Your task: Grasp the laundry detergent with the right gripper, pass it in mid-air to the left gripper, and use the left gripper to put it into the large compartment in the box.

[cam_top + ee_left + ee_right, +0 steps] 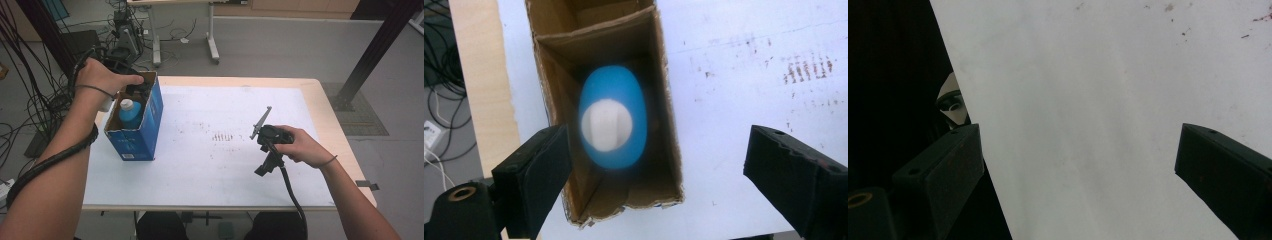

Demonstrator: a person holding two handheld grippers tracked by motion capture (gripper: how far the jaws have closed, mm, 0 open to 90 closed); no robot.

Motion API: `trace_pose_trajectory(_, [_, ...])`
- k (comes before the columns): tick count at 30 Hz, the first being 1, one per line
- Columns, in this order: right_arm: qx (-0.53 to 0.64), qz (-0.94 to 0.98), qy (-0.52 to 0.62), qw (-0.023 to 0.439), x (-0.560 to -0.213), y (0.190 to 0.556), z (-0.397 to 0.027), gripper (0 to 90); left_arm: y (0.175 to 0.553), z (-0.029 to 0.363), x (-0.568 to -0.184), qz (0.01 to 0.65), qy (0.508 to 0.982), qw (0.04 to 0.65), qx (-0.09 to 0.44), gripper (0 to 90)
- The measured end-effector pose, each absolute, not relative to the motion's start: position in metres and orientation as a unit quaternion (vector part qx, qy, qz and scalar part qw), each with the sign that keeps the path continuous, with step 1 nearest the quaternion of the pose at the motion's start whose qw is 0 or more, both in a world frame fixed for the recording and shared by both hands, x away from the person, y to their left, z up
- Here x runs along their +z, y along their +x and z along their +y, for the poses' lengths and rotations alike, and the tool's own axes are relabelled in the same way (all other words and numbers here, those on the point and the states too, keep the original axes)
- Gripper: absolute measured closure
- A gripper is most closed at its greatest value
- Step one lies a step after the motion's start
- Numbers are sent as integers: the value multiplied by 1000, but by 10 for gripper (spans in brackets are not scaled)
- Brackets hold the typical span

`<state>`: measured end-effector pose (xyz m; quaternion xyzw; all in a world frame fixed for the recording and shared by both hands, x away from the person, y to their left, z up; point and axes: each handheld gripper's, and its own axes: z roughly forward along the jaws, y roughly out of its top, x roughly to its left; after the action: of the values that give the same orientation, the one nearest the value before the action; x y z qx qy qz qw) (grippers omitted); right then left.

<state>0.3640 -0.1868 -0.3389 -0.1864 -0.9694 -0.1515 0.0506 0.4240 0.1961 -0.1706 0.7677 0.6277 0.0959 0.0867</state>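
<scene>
A: The high view is lit evenly, rather bright. The white sheet gives no strong glare, and shadows beside the box are soft and short.

B: And the left gripper view?

A: The bottle inside the box is blurred, its edges are soft, while the sheet stays sharper. The box inside is dim.

B: The right gripper view?

A: Half is almost black at the left; the sheet there looks grey and a little hazy.
</scene>
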Motion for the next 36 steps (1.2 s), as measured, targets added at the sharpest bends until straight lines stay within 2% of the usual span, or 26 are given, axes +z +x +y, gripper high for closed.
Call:
trace_pose_trajectory(16, [-152, -969, -189, 53, -339, 367, -187, 51, 417, 152, -153, 588, 796, 106, 97, 72])
trace_pose_trajectory(36, [-155, -968, -190, 55, -337, 367, -188, 51, 433, 88, -172, 543, 829, 116, 69, 78])
